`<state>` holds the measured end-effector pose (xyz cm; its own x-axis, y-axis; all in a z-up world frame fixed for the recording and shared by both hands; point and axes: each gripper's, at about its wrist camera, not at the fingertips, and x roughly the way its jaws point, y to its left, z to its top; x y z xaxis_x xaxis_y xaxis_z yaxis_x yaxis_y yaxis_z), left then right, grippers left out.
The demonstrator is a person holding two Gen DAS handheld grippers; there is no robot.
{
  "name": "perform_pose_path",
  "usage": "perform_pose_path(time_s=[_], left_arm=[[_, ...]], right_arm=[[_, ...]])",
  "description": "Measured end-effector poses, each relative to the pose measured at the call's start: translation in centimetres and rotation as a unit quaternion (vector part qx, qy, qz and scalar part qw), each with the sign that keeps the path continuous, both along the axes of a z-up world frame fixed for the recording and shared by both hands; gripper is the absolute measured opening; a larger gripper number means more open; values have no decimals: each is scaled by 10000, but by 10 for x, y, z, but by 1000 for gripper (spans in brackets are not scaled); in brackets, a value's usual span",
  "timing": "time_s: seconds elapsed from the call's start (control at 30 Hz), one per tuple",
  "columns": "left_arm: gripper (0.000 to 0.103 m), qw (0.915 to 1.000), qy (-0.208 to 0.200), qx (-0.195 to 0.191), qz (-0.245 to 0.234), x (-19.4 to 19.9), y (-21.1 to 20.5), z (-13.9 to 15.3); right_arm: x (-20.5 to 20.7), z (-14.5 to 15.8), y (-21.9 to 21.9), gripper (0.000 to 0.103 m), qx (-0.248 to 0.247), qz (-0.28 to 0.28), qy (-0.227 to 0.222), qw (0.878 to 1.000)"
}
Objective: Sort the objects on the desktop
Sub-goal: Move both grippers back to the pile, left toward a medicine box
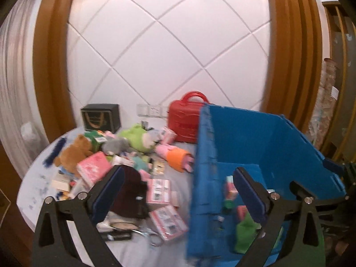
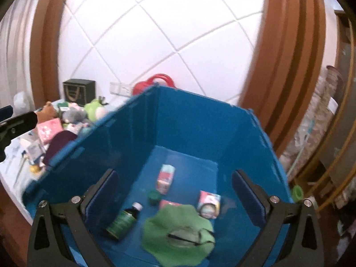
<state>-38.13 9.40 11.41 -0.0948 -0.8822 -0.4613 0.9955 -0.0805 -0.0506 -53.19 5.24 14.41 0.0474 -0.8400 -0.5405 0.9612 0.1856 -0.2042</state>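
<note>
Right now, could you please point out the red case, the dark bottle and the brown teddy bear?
red case [image 1: 183, 123], left wrist view, front face.
dark bottle [image 2: 123, 221], right wrist view, green label.
brown teddy bear [image 1: 74, 153], left wrist view, body.

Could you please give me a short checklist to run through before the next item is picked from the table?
1. Left gripper empty, fingers wide apart: ok.
2. Right gripper empty, fingers apart over the bin: ok.
3. Blue plastic bin upright, with bare floor left: ok.
4. Sorted items lie inside the bin, such as the flat green frog pouch and dark green bottle: ok.
5. Unsorted pile reachable beside the bin, dark maroon cloth item nearest the left fingers: ok.
6. Sharp view of the pile: not ok, blurred.
</note>
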Motion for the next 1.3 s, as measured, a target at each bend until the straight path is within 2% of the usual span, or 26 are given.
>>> perform_pose_path(time_s=[0.17, 0.33, 0.53, 0.67, 0.77, 0.93, 1.07, 1.13, 1.2, 1.23, 1.3], left_arm=[[100, 9995, -151, -118, 244, 61, 6, -2], [100, 9986, -150, -96, 493, 146, 4, -12], [100, 9980, -232, 121, 572, 237, -5, -40], [100, 9974, -250, 434, 524, 270, -21, -71], [100, 9955, -220, 837, 386, 279, -36, -104], [98, 9910, -294, 1307, 81, 272, -52, -156], [87, 9849, -382, 1686, -85, 261, -60, -194], [76, 9812, -424, 1870, -226, 257, -64, -215], [69, 9760, -432, 2109, -339, 253, -68, -235], [67, 9736, -393, 2208, -428, 252, -70, -244], [66, 9697, -415, 2343, -558, 250, -73, -258]], right_arm=[[54, 9, 6, 103, -76, 267, -229, 9994], [129, 11, 11, 103, -103, 584, -369, 9976], [214, -10, 11, 103, 116, 758, -570, 9954], [252, -34, 8, 103, 366, 743, -658, 9944], [272, -63, 1, 103, 702, 724, -634, 9929], [285, -114, -13, 103, 1245, 639, -516, 9888], [284, -150, -26, 103, 1605, 598, -504, 9839], [281, -167, -32, 103, 1800, 507, -538, 9809], [279, -184, -36, 97, 2002, 371, -506, 9777], [278, -191, -38, 89, 2114, 327, -534, 9754], [276, -206, -41, 84, 2416, 281, -662, 9677]])
